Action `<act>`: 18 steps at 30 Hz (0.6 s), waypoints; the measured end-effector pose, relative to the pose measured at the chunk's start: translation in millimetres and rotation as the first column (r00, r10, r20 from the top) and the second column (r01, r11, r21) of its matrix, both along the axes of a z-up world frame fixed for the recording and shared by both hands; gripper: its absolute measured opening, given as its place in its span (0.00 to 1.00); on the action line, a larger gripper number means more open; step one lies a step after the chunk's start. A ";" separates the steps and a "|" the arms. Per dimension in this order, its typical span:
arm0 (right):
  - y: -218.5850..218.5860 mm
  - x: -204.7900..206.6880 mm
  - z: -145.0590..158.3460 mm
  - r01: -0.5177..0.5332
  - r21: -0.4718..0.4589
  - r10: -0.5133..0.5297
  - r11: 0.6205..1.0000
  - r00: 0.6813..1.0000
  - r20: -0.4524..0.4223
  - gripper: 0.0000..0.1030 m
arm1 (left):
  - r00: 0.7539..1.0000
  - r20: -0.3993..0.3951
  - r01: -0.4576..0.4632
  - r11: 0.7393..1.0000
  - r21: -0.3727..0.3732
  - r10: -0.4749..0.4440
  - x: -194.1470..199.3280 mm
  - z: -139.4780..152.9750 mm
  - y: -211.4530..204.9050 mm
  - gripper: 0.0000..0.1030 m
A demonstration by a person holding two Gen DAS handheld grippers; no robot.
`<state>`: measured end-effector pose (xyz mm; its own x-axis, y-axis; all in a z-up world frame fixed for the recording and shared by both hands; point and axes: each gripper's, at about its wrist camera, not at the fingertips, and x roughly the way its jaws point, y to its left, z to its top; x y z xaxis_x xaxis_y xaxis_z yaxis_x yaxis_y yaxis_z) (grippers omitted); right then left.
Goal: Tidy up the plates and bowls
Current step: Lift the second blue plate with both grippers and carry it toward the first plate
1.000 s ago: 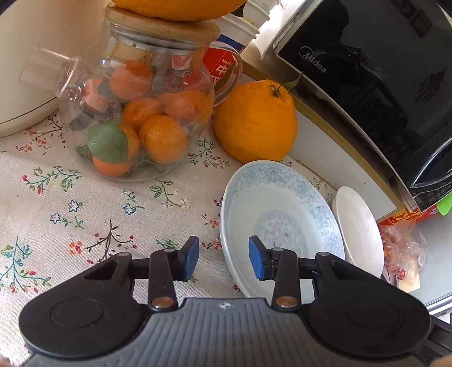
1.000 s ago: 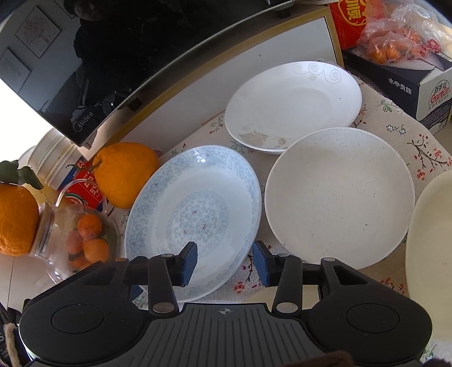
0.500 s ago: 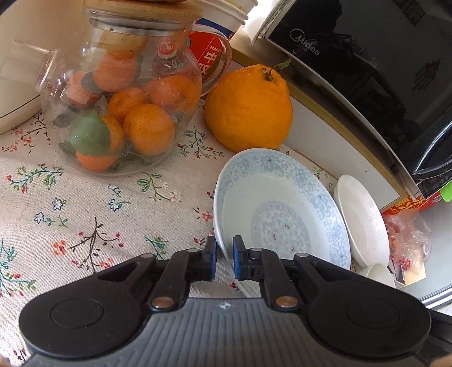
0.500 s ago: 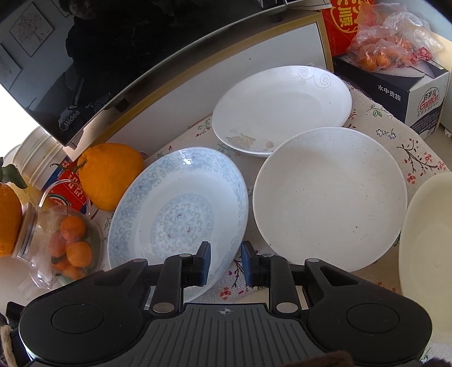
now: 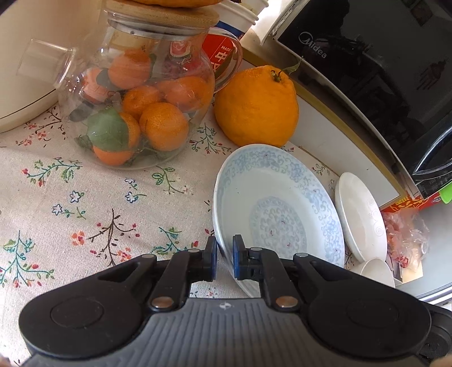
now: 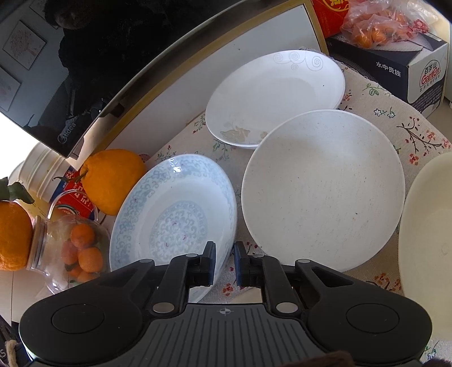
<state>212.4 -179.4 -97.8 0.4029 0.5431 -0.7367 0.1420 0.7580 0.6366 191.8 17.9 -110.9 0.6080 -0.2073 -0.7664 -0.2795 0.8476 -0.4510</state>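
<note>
Both tongs are clamped narrow on the rim of the same blue plate [image 5: 279, 214], a pale dish with a blue scroll pattern and a round medallion in its middle. The left tongs [image 5: 224, 261] pinch its near left edge; the right tongs [image 6: 224, 264] pinch its near right edge. In both wrist views the plate looks tilted off the flowered cloth [image 5: 84, 214] that covers the surface, its far rim close to a big orange [image 5: 257, 107] with a stem and leaf.

To the right of the blue plate in the right wrist view lies a speckled plate [image 6: 325, 189], just beside it and apart. Behind that sits a swirl plate [image 6: 276, 96], white with grey curls on its far rim and a faint tan mark near its front. A cream dish [image 6: 429, 225] shows at the right edge.

A black glass appliance [image 5: 381, 70] stands behind, marked "Midea" in grey letters. A dark box [image 6: 395, 67] at the far right reads "水中贵族" on its side, and its white end carries a red oval logo reading "Ganten" under "百岁山". A bag of small oranges [image 6: 375, 25] rests on top of it. A glass jar [image 5: 135, 104] with a wooden lid holds small oranges; behind it a red-labelled cup [image 5: 223, 50] shows "MADE" and the character "中".
</note>
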 end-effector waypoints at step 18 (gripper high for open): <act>4.2 1.6 0.0 -0.015 -0.023 0.016 1.000 0.999 0.027 0.10 | 1.000 -0.008 0.004 1.000 0.011 -0.004 -6.0 5.7 3.1 0.09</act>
<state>214.0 -175.2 -97.8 0.4148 0.5329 -0.7376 0.1126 0.7743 0.6227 185.8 21.0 -105.1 0.6013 -0.2012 -0.7733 -0.2793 0.8538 -0.4394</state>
